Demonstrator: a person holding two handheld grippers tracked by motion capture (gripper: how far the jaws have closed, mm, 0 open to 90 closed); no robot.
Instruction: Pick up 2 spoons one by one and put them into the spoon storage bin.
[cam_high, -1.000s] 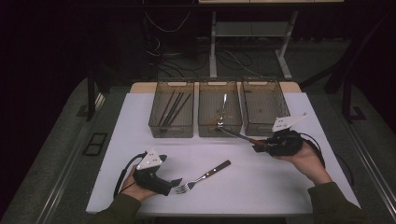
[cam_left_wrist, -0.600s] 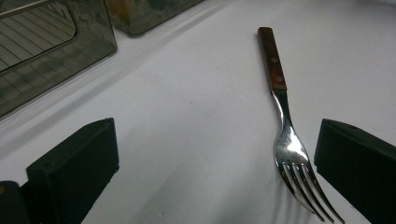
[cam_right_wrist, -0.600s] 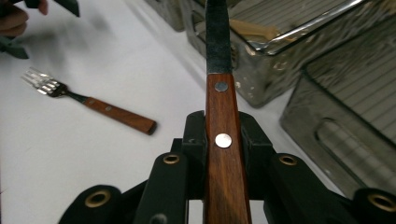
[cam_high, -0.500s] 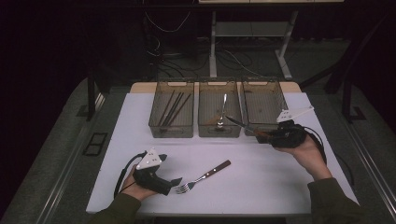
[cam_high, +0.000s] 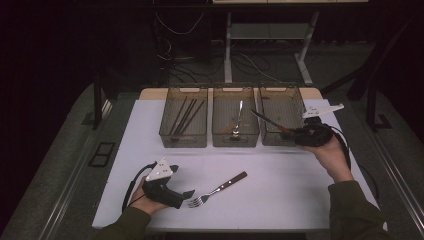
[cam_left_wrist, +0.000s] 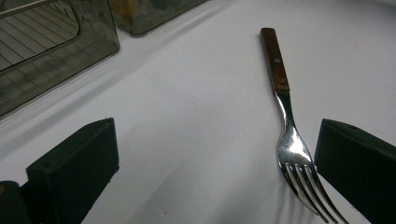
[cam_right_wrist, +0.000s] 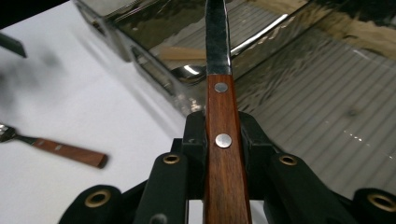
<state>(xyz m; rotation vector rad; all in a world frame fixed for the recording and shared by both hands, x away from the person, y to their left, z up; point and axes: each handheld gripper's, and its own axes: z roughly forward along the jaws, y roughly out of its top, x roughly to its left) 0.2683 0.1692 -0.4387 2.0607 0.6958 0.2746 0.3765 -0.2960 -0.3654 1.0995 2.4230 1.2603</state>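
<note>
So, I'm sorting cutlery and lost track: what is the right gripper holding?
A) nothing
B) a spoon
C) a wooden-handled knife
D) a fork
C: the right gripper is clamped on the riveted wooden handle of a knife, with its blade pointing over the right-hand bin.

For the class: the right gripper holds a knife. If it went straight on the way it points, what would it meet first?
Probably the right bin: the knife in the right gripper already pokes over its near wall, though depth is hard to judge.
</note>
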